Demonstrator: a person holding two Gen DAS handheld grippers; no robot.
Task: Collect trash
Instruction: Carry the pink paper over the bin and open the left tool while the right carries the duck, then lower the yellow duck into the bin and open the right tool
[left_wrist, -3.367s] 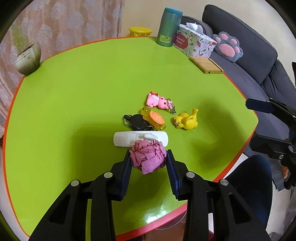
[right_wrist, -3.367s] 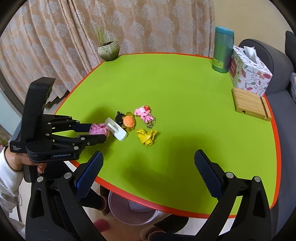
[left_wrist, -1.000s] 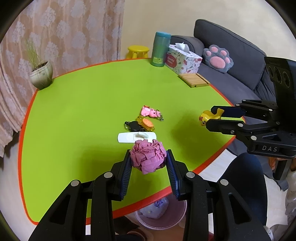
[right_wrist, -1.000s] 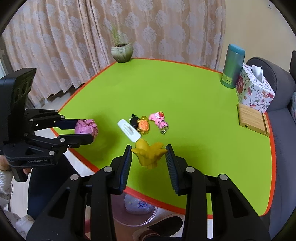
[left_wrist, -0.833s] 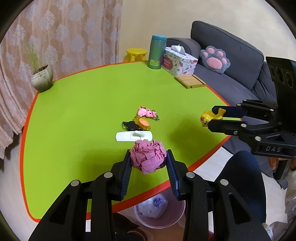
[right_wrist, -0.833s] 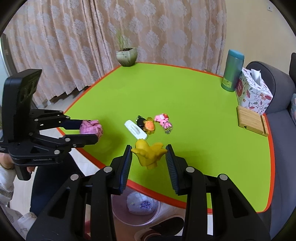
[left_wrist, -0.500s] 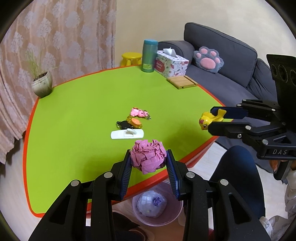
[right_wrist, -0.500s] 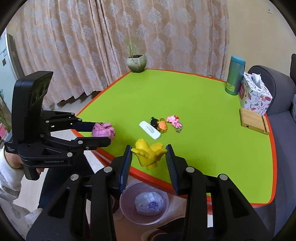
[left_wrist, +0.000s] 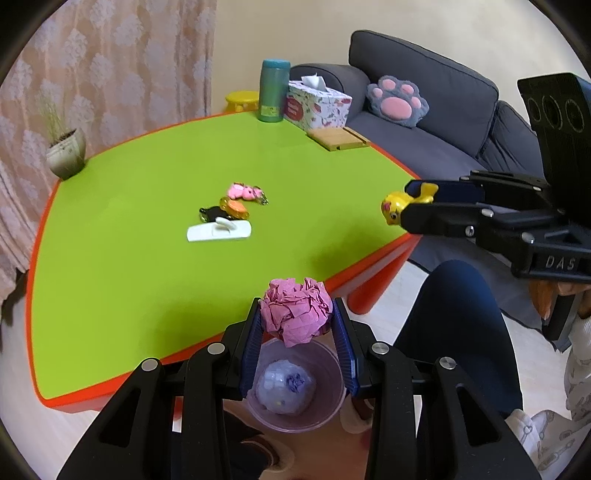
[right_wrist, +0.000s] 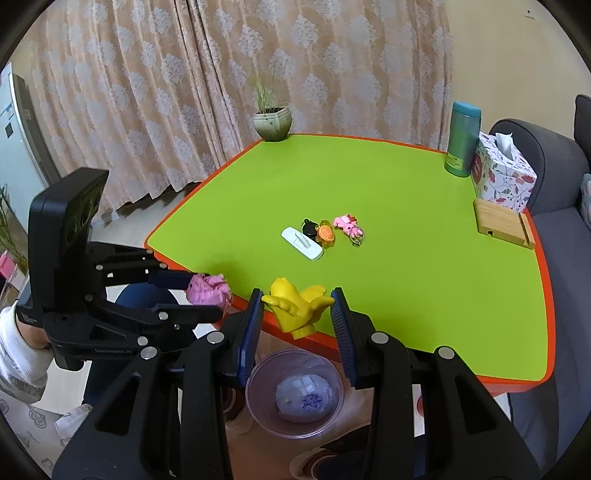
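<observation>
- Both grippers have pulled back off the green table (left_wrist: 110, 258) toward its near orange edge; a second ago they hung over the tabletop, now a clear pink bin (left_wrist: 295, 387) on the floor sits right under them.
- Bin already has a whitish wad (left_wrist: 286, 384) in it.
- Left gripper (left_wrist: 297, 321) clamped on the crumpled pink paper ball (left_wrist: 295, 314), tilted steeply down, ball roughly above the bin mouth.
- Right gripper (right_wrist: 297, 314) clamped on the yellow duck toy (right_wrist: 295, 304), also angled down, bin (right_wrist: 295, 395) below and just ahead of it.
- Looks like the drop step is next for both; nothing released yet.
- Left on the table: white hook strip (left_wrist: 218, 232), black keychain (left_wrist: 214, 213), orange turtle (left_wrist: 234, 206), pink toy (left_wrist: 243, 192).
</observation>
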